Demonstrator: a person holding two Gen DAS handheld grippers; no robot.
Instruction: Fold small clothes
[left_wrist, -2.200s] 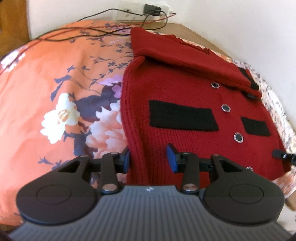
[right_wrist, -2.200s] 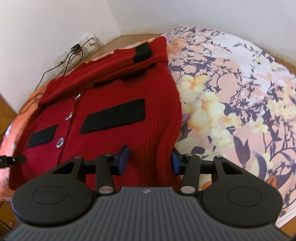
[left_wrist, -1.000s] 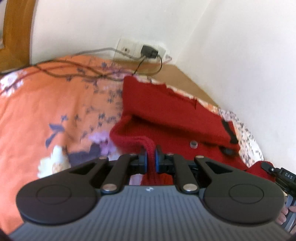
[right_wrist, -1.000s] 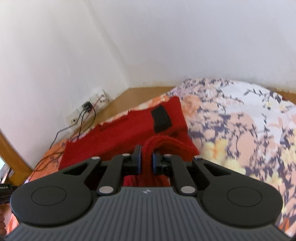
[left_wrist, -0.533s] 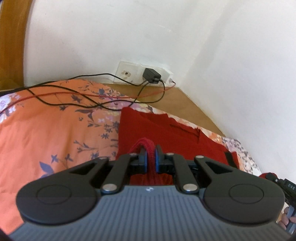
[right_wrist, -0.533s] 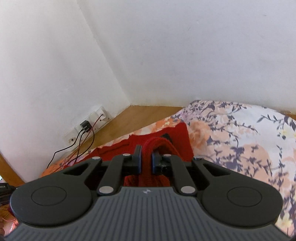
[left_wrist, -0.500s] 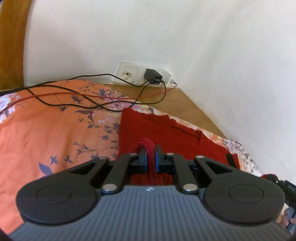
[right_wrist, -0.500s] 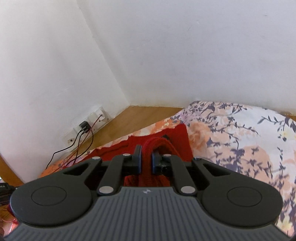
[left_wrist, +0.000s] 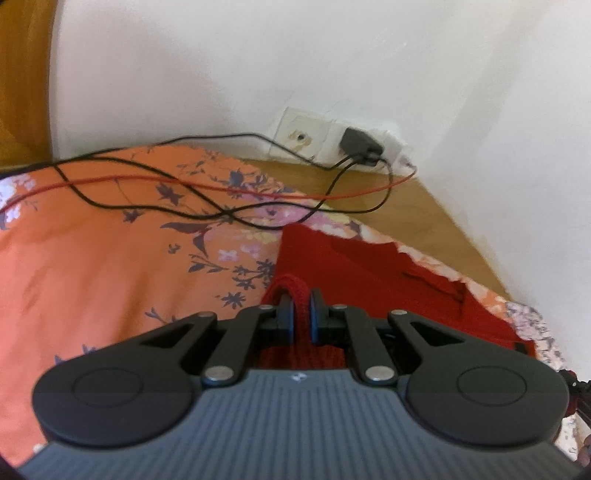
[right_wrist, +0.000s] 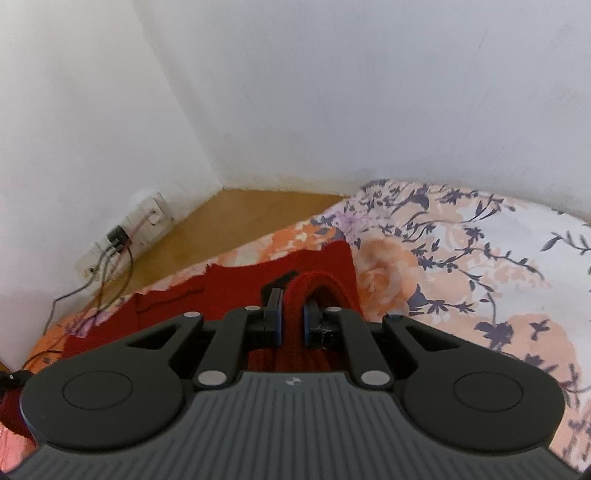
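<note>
A red knitted cardigan (left_wrist: 369, 269) lies on the floral bedspread, its far part flat near the bed's corner. My left gripper (left_wrist: 302, 314) is shut on a pinched fold of the cardigan's hem, which loops up between the blue pads. In the right wrist view the same cardigan (right_wrist: 236, 284) shows beyond my right gripper (right_wrist: 291, 319), which is shut on another bunch of its red knit. A black trim patch (right_wrist: 279, 279) sits just past the right fingers. Most of the garment is hidden under the gripper bodies.
The orange floral bedspread (left_wrist: 92, 251) spreads left; its pale floral part (right_wrist: 480, 258) spreads right. Black and red cables (left_wrist: 184, 195) cross the bed to a wall socket with a charger (left_wrist: 360, 142). A wooden ledge (right_wrist: 236, 218) and white walls close the corner.
Both grippers have carried the held hem further toward the wall corner, so less of the cardigan shows ahead. Two seconds ago both were open over the flat garment.
</note>
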